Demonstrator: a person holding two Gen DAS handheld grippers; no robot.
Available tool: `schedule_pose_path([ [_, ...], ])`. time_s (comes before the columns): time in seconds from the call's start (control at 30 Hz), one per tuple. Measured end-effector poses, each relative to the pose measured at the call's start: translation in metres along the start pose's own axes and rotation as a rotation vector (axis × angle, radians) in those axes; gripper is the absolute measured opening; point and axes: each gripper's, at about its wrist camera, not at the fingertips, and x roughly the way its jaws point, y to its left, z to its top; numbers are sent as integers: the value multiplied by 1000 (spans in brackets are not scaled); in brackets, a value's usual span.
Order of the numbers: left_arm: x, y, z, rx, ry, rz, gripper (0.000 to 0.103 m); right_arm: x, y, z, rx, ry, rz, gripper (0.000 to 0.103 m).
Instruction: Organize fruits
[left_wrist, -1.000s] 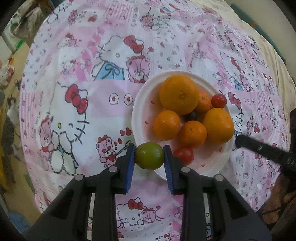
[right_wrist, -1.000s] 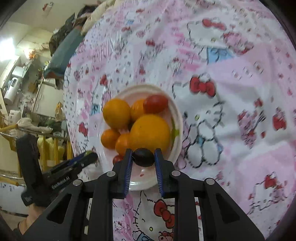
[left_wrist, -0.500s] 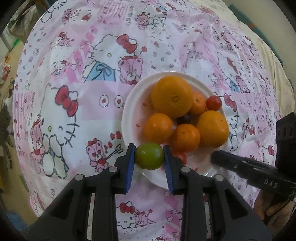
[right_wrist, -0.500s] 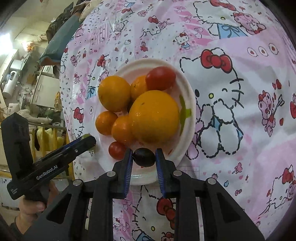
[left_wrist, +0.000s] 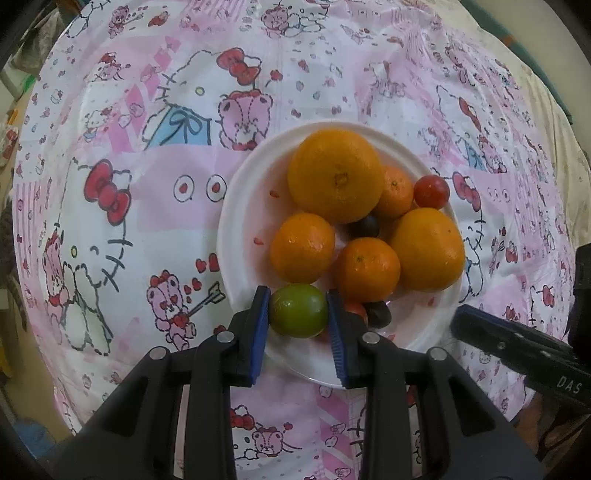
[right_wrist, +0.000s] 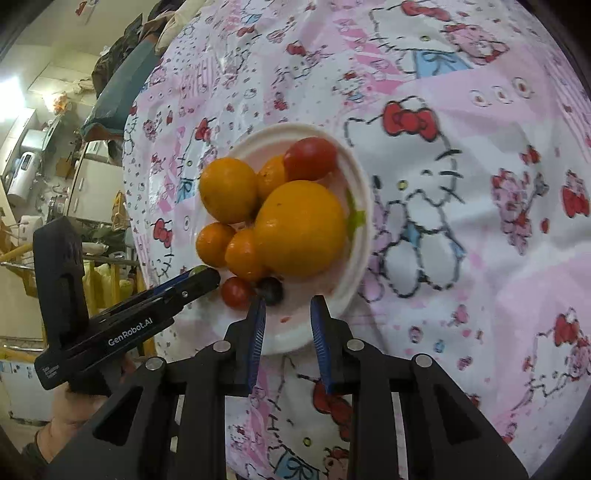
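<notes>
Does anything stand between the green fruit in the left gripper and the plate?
Nothing visible. The green fruit hangs over the near rim of the plate; a small tomato and a dark grape lie just beside it.

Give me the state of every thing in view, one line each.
left gripper: shut on the lime, at the plate's near rim.
lime: whole, clamped between the pads.
right gripper: open, nothing between its jaws.
dark grape: lying free on the plate, beside a fingertip.
oranges: whole, unpeeled, piled together.
plate: upright, red-flecked, holding fruit.
</notes>
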Motion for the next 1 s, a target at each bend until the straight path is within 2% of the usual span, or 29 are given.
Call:
schedule_pose_path([
  [0.2,0,-2,0,13,-1,19,29,-12,-9,-3,7,-7,14,29],
  [0.27,0,-5,0,16,-7,9,50,-15,-11,-3,8,-16,14,29],
  [0.3,-3,-8,0,24,-20,-1,55,-17,-11,-2,10,-19,17,29],
  [0.37,-6,-12,0,44,-28,19,72,-20,-11,-1,12,-28,23,29],
  [0.4,-8,-15,-1,61,-29,42,74,-21,-10,-1,9,-34,22,29],
  [0.6,-35,-9,-11,53,-102,45,74,-38,-4,-2,-11,-93,21,30],
  [0.63,-39,-7,-13,49,-116,51,74,-41,-3,-3,-12,-105,21,37],
  [0.67,-47,-5,-17,48,-141,68,74,-46,-1,-4,-12,-119,18,53],
  [0.7,-53,-5,-20,58,-165,76,74,-49,0,-5,-13,-131,22,58],
  [0.83,-78,-9,-39,114,-254,87,75,-66,24,-12,-98,-192,24,60],
  [0.87,-83,-10,-44,116,-277,86,78,-70,32,-15,-133,-215,5,68],
  [0.93,-95,-6,-57,106,-322,92,86,-79,42,-23,-186,-256,-22,75],
  [1.0,-105,-1,-69,93,-355,79,88,-85,48,-33,-221,-289,-44,79],
])
